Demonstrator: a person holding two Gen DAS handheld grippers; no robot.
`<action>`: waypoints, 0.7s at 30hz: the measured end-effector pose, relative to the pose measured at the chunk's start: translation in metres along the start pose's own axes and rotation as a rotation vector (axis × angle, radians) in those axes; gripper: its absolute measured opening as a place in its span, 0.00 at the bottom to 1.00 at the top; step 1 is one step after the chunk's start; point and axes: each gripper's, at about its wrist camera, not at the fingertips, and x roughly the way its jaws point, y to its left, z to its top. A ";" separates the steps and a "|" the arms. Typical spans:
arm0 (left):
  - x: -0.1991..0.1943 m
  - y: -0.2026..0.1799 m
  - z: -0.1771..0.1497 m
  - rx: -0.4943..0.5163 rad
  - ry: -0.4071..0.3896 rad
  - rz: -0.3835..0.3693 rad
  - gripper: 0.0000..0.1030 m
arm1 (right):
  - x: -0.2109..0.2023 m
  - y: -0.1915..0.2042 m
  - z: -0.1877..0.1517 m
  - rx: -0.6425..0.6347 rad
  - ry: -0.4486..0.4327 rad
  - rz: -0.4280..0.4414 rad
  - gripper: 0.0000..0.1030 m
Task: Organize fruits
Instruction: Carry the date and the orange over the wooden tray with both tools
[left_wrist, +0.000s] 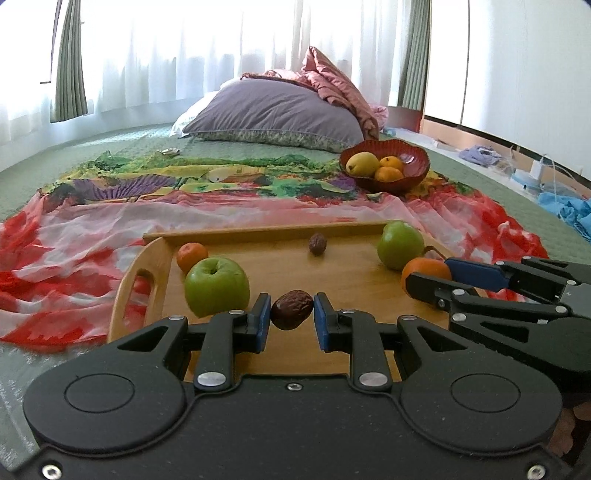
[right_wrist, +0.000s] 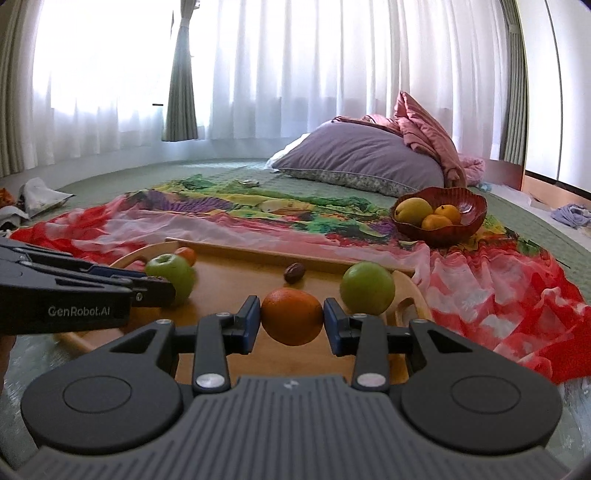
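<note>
Bamboo made up the tray (left_wrist: 280, 269) that lay on a bright flowered cloth (left_wrist: 74, 240) spread over a green bed cover. Seen from the left wrist, the left tool (left_wrist: 291, 319) was clamped narrowly on a brown wrinkled date (left_wrist: 291, 309), its blue pads pressing both ends, with the date held clear above the tray floor. Just left of it sat a green apple (left_wrist: 216, 286) with a small orange (left_wrist: 191, 255) behind it; a second date (left_wrist: 317, 243) lay near the tray's far rim, and another green apple (left_wrist: 399, 244) stood at the right. The right tool (left_wrist: 436, 275) reached in from the right side, closed around a bigger orange (left_wrist: 424, 271). Beyond the tray, a red bowl (left_wrist: 417, 162) on the cloth held a yellow fruit and two oranges, and a purple pillow (left_wrist: 273, 107) lay behind it. From the right wrist, the right tool (right_wrist: 291, 319) gripped the orange (right_wrist: 291, 315) between its pads, lifted off the tray (right_wrist: 229, 284). The left tool (right_wrist: 162, 286) came in from the left edge, in front of the apple (right_wrist: 173, 275); what it held could not be told from here. The other apple (right_wrist: 366, 287) sat to the right, the loose date (right_wrist: 293, 272) further back, and the bowl (right_wrist: 469, 218) beyond on the cloth (right_wrist: 480, 288).
</note>
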 end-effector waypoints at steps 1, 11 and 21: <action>0.005 -0.001 0.001 0.003 0.007 0.004 0.23 | 0.004 -0.002 0.001 0.004 0.004 -0.005 0.41; 0.048 -0.009 0.007 0.008 0.063 0.025 0.23 | 0.040 -0.018 0.004 0.058 0.057 -0.032 0.41; 0.070 -0.010 0.005 0.000 0.095 0.037 0.23 | 0.055 -0.022 -0.001 0.057 0.087 -0.045 0.41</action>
